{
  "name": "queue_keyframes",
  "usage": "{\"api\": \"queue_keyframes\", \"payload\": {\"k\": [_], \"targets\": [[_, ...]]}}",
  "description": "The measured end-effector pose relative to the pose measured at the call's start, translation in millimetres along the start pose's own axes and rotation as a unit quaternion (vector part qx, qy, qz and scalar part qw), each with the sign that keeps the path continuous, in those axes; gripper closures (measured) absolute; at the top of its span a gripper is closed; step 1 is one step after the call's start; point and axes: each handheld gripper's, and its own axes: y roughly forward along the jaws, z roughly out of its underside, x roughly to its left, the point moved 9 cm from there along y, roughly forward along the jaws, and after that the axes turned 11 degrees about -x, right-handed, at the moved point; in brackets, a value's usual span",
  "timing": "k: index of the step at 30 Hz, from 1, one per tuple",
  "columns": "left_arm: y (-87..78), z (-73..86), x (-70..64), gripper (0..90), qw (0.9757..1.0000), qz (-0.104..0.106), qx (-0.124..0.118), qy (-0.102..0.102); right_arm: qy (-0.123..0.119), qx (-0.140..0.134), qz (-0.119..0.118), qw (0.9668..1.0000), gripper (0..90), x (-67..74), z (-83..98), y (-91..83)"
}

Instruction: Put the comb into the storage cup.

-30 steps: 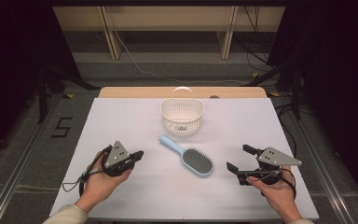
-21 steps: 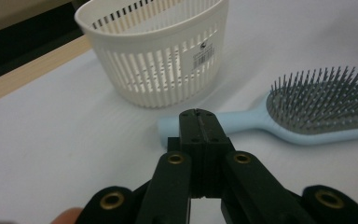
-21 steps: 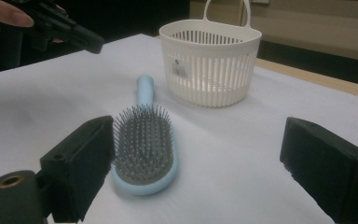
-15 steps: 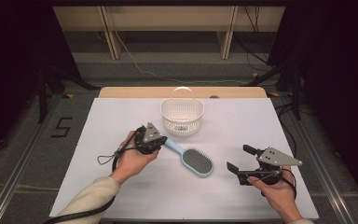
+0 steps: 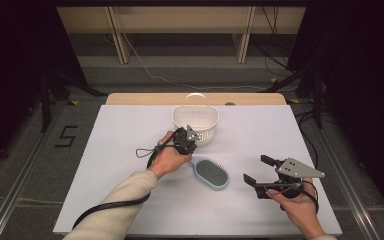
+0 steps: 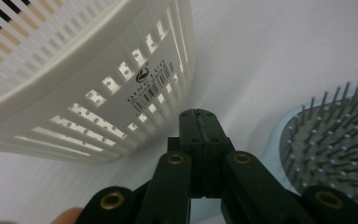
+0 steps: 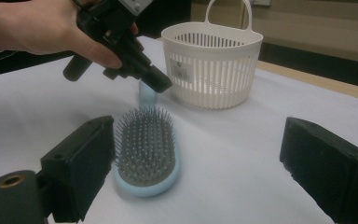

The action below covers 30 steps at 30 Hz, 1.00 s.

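A light blue hairbrush (image 5: 211,173) lies bristles up on the white table, its handle pointing toward a white slotted basket (image 5: 195,123) with a hoop handle. My left gripper (image 5: 187,143) is shut with nothing between its jaws. Its tip sits just over the brush's handle, close to the basket's front wall. In the left gripper view the closed jaws meet at the left gripper (image 6: 199,122), with the basket (image 6: 98,70) to the left and the bristles of the hairbrush (image 6: 335,140) to the right. My right gripper (image 5: 256,168) stands open to the right of the brush, with nothing between its jaws; the right gripper (image 7: 205,163) faces the hairbrush (image 7: 145,144).
The white table sheet (image 5: 120,150) ends at a wooden strip (image 5: 145,98) along the far edge. A cable (image 5: 110,205) trails from the left gripper along the sleeve. Dark floor and rails surround the table.
My left hand has travelled from the table's front left to the right and away from me, ending over the brush's handle next to the basket. The right hand has stayed put.
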Motion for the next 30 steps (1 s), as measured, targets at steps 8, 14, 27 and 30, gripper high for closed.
{"api": "queue_keyframes", "payload": {"k": [8, 14, 27, 30], "targets": [[11.7, 11.1, 5.2, 89.7, 0.9994, -0.007, 0.034, -0.001, 0.0, 0.001, -0.001, 1.0, 11.1, 0.3, 0.3, 0.2], [12.0, 18.2, 6.8, 89.7, 0.9987, -0.005, 0.051, -0.006, 0.001, 0.001, -0.002, 1.0, 11.3, 0.4, 0.5, 0.2], [3.1, 25.9, 4.0, 89.7, 0.9962, 0.009, 0.083, -0.024, 0.001, 0.005, -0.004, 1.0, 11.6, 0.7, 1.9, 0.5], [-0.4, 29.7, 2.0, 89.7, 0.9953, 0.014, 0.092, -0.027, 0.003, 0.006, -0.002, 1.0, 11.8, 1.0, 2.2, 0.7]]}}
